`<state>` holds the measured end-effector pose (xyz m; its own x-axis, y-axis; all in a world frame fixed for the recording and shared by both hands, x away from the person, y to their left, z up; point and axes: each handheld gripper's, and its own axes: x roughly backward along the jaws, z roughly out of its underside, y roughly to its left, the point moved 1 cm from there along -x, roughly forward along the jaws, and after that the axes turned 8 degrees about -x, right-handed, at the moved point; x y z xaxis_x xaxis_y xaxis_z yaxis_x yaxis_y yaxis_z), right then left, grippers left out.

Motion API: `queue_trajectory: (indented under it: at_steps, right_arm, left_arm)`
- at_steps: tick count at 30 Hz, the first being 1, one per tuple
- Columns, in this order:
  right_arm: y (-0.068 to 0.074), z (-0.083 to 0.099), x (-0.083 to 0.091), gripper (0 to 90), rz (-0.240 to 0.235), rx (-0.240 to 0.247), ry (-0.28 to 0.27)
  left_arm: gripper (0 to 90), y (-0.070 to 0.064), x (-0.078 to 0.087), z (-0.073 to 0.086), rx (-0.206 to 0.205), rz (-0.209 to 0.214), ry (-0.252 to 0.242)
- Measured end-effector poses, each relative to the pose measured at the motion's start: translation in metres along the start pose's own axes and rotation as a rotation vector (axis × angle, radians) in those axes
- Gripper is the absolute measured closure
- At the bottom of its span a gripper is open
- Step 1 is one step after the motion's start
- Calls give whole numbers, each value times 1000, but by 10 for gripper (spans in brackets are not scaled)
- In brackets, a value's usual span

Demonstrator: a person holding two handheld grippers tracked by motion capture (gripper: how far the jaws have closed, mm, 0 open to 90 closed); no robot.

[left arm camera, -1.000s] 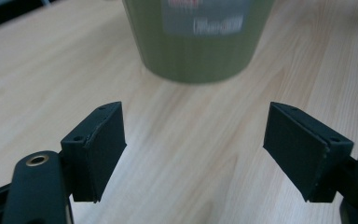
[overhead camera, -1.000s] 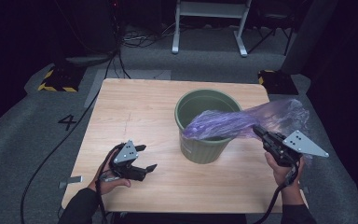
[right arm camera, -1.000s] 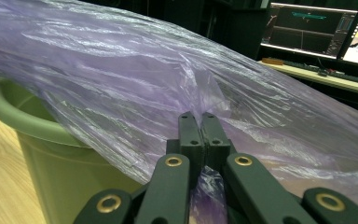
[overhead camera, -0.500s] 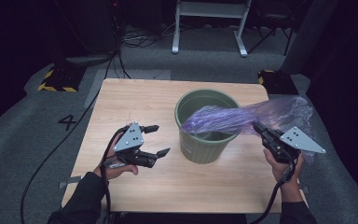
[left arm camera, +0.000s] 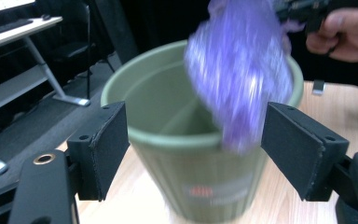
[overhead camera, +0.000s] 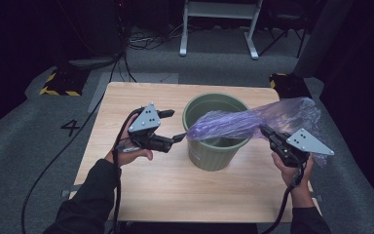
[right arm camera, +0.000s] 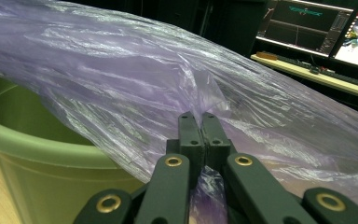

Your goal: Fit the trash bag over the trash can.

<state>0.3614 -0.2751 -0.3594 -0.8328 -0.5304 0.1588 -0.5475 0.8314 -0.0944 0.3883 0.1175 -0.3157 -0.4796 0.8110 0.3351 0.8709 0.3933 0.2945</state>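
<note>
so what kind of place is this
Probably a lab or recording studio rather than a home: monitors lit on a desk, cables across grey carpet, a hazard-striped block and a floor number 4 beside the wooden table.

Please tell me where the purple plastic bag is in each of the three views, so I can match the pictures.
High view: purple plastic bag stretches from right of centre across the bin top.
Left gripper view: upper centre-right, blurred, over the rim.
Right gripper view: across the upper picture, pinched in the jaws.
Shared landmark: green bin.
</note>
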Motion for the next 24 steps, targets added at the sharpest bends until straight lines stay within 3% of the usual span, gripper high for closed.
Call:
queue_trajectory:
  at_steps: [5, 8, 12, 14, 18, 24]
  right_arm:
    - [-2, -1, -3, 900, 5, -1, -1]
    - [-4, 0, -3, 900, 12, -3, 1]
    - [-8, 0, 0, 900, 27, -14, -3]
    - [-10, 0, 1, 900, 34, -9, -2]
    - [-9, -2, 3, 900, 31, -8, -12]
    - [-3, -6, 0, 900, 4, 14, -14]
  left_arm:
    - [229, 4, -26, -13, -22, 22, 9]
    - [278, 7, -40, -15, -8, 45, 18]
    - [382, 8, -52, -13, -21, 86, 22]
    - [423, 8, -57, -13, -41, 65, 48]
    - [533, 7, -65, -14, -74, 63, 91]
    - [570, 3, -72, -17, -104, 96, 136]
